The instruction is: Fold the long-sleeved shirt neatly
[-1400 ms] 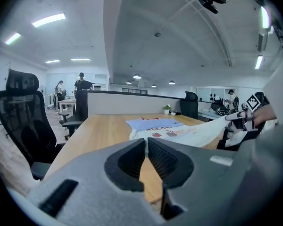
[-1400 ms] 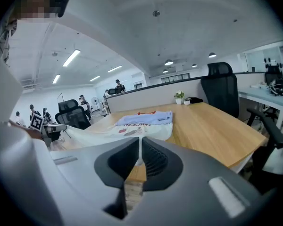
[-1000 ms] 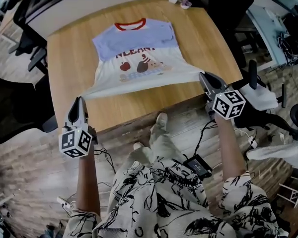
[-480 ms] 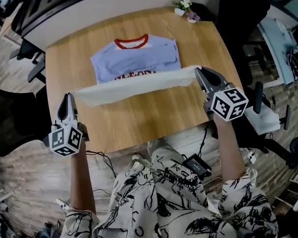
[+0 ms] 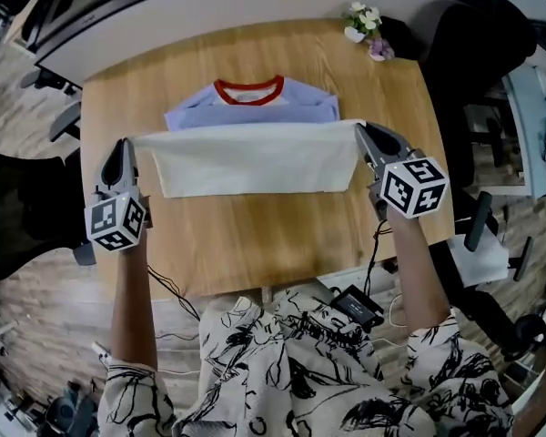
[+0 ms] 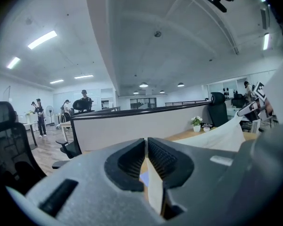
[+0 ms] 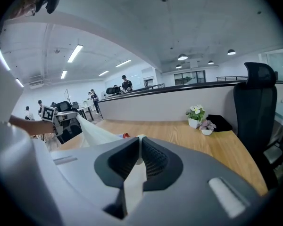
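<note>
Wooden table point(image 5: 255, 244), near half bare. The shirt point(image 5: 250, 106) lies on the far half, red collar toward the back edge, its white lower part doubled over the blue. At the far right corner sit two little plants, just beside each other: a white-flowered pot point(image 5: 359, 24) and a pink-flowered pot point(image 5: 379, 50)

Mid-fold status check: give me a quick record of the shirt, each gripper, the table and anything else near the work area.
shirt: lower half folded back over the body, white inside facing up, hem stretched between the two grippers
collar: red, uncovered at the far edge
left gripper: shut on one hem corner
right gripper: shut on the other hem corner
table: wooden, shirt lies on its far half
flower pots: far right corner, apart from the shirt
</note>
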`<state>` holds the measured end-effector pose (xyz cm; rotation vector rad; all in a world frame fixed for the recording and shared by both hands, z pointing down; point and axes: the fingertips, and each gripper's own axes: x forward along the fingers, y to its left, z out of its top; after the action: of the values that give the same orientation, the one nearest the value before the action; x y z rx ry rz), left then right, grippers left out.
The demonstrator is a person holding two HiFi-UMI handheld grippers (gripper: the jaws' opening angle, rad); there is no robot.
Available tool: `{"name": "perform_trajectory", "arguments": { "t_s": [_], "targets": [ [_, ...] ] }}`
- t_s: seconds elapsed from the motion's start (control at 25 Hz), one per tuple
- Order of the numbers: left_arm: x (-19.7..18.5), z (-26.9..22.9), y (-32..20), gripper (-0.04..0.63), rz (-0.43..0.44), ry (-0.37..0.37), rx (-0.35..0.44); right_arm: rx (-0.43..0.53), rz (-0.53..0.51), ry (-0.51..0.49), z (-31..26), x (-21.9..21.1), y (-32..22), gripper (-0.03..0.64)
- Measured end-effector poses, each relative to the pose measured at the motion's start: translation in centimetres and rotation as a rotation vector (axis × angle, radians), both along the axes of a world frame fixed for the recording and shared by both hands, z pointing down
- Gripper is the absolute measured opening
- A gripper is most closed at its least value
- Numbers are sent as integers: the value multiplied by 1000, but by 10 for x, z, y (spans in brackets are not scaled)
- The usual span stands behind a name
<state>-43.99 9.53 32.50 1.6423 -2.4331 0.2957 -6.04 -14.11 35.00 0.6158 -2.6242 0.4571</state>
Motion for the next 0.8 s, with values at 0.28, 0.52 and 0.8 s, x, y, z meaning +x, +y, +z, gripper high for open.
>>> {"name": "perform_trajectory", "arguments": {
  "t_s": [0.28, 0.52, 0.8],
  "targets": [
    [-37, 55, -62, 29, 54, 43, -67, -74, 34, 63, 50, -25, -44, 28],
    [-59, 118, -95, 29, 75, 115, -154, -150, 60, 148, 111, -43, -76, 29],
    [-80, 184, -131, 29, 98, 161, -286, -186, 68, 256, 173, -66, -118, 31]
  ]
}}
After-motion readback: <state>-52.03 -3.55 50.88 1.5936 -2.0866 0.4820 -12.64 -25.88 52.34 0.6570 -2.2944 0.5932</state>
